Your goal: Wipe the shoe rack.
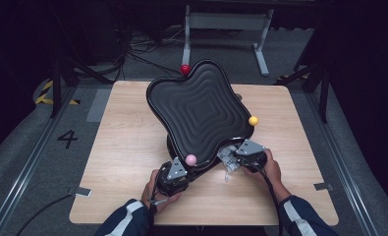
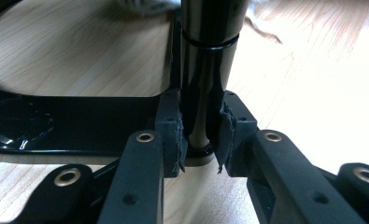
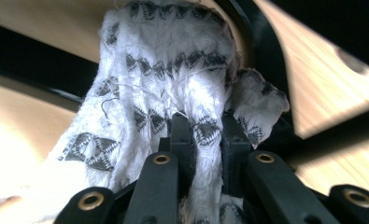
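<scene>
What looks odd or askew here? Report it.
The black wavy four-lobed tray sits steeply tilted on its glossy black post, which the left tool clamps. The right tool pinches a frayed white patterned cloth with loose threads.

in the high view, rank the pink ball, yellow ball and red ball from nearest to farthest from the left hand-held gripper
From the left hand-held gripper:
1. Pink ball, right beside it at the tray's near edge.
2. Yellow ball, at the tray's right edge.
3. Red ball, at the tray's far edge.
</scene>
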`<state>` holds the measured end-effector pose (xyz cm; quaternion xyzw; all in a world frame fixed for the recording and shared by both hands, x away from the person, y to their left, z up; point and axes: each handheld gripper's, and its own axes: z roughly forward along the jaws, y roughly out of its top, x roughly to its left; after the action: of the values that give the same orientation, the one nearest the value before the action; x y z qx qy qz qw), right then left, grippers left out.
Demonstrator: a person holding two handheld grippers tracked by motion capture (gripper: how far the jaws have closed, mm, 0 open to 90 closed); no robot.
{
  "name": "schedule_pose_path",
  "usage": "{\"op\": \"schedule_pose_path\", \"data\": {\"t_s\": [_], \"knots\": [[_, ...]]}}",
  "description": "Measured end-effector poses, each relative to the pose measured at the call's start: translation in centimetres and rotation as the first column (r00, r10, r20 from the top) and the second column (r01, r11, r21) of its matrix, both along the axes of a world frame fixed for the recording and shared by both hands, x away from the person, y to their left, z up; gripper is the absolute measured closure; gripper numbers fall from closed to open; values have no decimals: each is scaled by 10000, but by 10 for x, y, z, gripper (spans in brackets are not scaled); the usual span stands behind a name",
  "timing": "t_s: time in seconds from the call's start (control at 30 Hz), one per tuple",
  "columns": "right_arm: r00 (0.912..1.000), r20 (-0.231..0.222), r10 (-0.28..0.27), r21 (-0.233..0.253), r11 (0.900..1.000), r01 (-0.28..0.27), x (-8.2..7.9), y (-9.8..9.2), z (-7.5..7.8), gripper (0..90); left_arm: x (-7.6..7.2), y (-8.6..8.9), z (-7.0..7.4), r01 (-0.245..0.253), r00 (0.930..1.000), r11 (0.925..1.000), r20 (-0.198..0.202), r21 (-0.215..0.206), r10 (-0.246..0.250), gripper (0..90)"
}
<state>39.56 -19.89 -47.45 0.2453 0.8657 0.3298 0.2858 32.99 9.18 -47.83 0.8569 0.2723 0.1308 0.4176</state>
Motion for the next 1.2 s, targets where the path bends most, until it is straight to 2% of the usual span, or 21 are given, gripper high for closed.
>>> {"op": "schedule_pose_path", "data": {"t_s": [0.17,0.2,0.23,0.33,0.43,0.47,0.53,0.6,0.8,0.97,1.13,1.2], "knots": [[9944,-43,1056,-106,9944,-1056,-17,25,0,795,0,0,0,-38,10000,10000,-56,-48,38,731],[9944,-43,1056,-106,9944,-1056,-17,25,0,795,0,0,0,-38,10000,10000,-56,-48,38,731],[9905,-58,1371,-45,9905,-1371,-24,36,0,794,0,0,0,-44,10000,10000,-68,-56,44,731],[9833,-162,1814,120,9834,-1812,-32,48,0,793,0,0,0,-48,10000,10000,-43,-34,48,731],[9775,-129,2105,63,9776,-2105,-38,56,0,793,0,0,0,-48,10000,10000,-41,-33,48,731],[9689,-98,2473,-57,9689,-2474,-47,65,-1,793,0,0,0,-49,10000,10000,-47,-32,49,731],[9658,27,2594,-252,9655,-2593,-49,68,-1,793,0,0,0,-48,10000,10000,-45,-33,48,731],[9654,-108,2605,-90,9654,-2606,-48,66,-1,794,0,0,0,-49,10000,10000,-45,-34,49,731],[9742,-336,2230,104,9748,-2228,-39,54,-1,795,0,0,0,-42,10000,10000,-45,-29,42,731],[9848,-193,1725,-142,9849,-1728,-28,40,-1,795,0,0,0,-79,10000,10000,-40,-55,79,730],[9968,-101,798,-266,9964,-801,-11,19,-1,793,0,0,0,-107,9999,9999,-45,-70,106,728],[9998,-47,191,-290,9994,-193,0,4,-1,794,0,0,0,-124,9999,9999,-56,-72,123,728]]}}
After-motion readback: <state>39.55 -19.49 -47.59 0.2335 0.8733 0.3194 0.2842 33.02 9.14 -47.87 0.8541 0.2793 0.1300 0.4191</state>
